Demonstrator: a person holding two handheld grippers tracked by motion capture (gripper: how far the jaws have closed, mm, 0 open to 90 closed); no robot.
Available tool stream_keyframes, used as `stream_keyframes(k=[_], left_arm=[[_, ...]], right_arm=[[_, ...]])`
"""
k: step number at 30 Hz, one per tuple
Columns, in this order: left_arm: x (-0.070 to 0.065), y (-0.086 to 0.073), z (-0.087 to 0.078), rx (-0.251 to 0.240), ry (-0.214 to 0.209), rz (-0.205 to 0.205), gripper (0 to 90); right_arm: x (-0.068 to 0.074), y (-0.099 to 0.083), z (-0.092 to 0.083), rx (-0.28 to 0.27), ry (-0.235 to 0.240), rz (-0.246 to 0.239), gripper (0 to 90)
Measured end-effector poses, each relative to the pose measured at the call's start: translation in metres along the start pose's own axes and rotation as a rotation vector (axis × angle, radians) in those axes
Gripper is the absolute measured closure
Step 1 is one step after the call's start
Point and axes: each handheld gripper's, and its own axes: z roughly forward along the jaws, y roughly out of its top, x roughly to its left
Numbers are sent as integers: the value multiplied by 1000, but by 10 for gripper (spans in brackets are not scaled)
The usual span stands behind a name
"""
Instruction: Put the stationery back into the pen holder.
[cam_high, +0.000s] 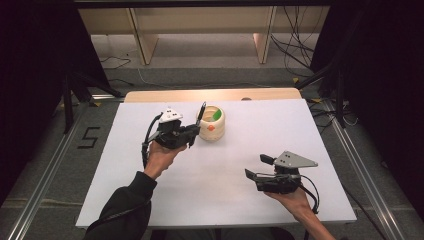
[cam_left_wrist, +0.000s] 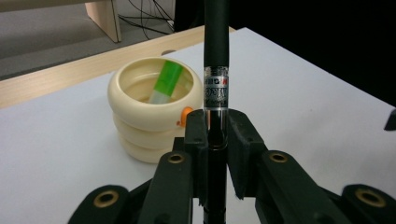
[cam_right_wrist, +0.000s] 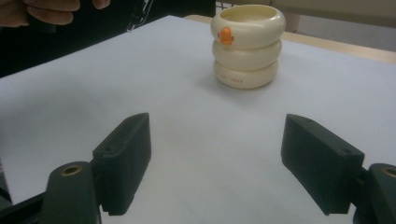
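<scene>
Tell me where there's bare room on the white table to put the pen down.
Free: the wide white stretch between the cream holder and the right hand-held gripper, and the far right side of the table. Crowded: beside the holder, where the left hand-held gripper holds the pen upright.

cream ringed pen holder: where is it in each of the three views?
High view: cream pen holder upper centre on the white table, just right of the left gripper.
Left gripper view: left of centre, a green marker inside, beside the black pen in the jaws.
Right gripper view: top, right of centre.
Shared landmark: its orange spot.
</scene>
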Motion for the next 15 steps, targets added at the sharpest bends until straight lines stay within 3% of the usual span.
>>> stream_keyframes(k=[4,8,15], left_arm=[[6,4,1,-40,16,-30,788],[10,10,6,-69,25,-49,789],[10,21,20,-81,26,-37,788]], right_arm=[[-2,-4,-2,-5,22,30,241],[1,-7,-4,-5,3,4,239],[0,-12,-6,-8,11,18,223]])
